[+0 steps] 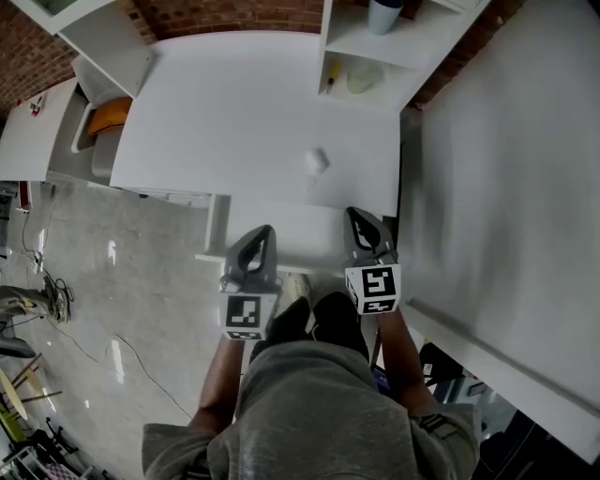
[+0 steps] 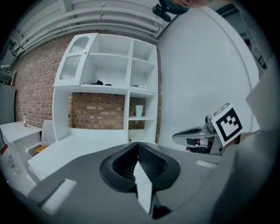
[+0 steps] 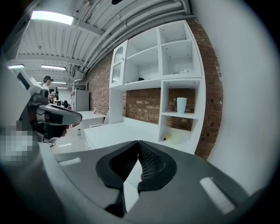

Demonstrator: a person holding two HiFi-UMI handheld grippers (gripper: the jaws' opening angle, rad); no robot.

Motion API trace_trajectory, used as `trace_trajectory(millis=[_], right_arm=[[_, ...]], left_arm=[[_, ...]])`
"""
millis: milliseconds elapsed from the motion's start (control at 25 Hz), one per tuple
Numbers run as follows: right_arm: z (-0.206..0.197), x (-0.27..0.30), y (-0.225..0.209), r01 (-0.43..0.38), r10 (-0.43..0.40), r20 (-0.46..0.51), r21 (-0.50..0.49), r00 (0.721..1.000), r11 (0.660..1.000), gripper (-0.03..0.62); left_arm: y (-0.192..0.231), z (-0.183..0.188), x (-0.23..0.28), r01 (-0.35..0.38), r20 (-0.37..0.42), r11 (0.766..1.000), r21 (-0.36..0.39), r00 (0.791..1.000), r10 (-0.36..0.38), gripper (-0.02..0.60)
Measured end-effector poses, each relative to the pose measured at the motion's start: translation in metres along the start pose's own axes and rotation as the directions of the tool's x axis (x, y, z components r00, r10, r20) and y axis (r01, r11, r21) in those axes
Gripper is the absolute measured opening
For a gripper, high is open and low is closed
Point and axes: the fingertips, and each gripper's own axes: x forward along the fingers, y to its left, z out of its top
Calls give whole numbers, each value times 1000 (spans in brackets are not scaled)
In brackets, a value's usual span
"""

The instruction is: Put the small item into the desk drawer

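The small item (image 1: 317, 160) is a pale, roundish object lying alone on the white desk (image 1: 234, 112), toward its front right. Below the desk's front edge a white drawer (image 1: 300, 234) looks pulled out toward me. My left gripper (image 1: 264, 231) hovers at the drawer's left side and my right gripper (image 1: 354, 214) at its right side, both short of the item. In the left gripper view the left gripper (image 2: 138, 145) is shut and empty. The right gripper (image 3: 139, 142) is likewise shut with nothing in it. Each gripper shows in the other's view: the right gripper (image 2: 199, 135), the left gripper (image 3: 54, 116).
A white shelf unit (image 1: 412, 47) at the desk's back right holds a cup (image 1: 384, 13), a yellow pen-like thing (image 1: 333, 75) and a pale bowl (image 1: 364, 77). A large white panel (image 1: 506, 187) runs along the right. An orange seat (image 1: 111, 114) sits at the left, cables (image 1: 56, 291) on the floor.
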Motion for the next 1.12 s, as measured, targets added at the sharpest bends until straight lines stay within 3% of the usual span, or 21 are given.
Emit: trace_trajectory(millis=[280,720,1120], right_arm=[[-7,40,-9,-26,25,-37,-9,999,1000,3],[-66,114,-16,-143,144,-154,22,978,990,3],[-106,167,-22,-201,197,-217,4,956,980,4]], left_arm=[[18,-9,29,-27,-21,999,-40,999,26,12],[43,-72,79,-143,-107,982,-123,986,130,12],[61,-110,105,-201,-151,968,-151,972,178,12]])
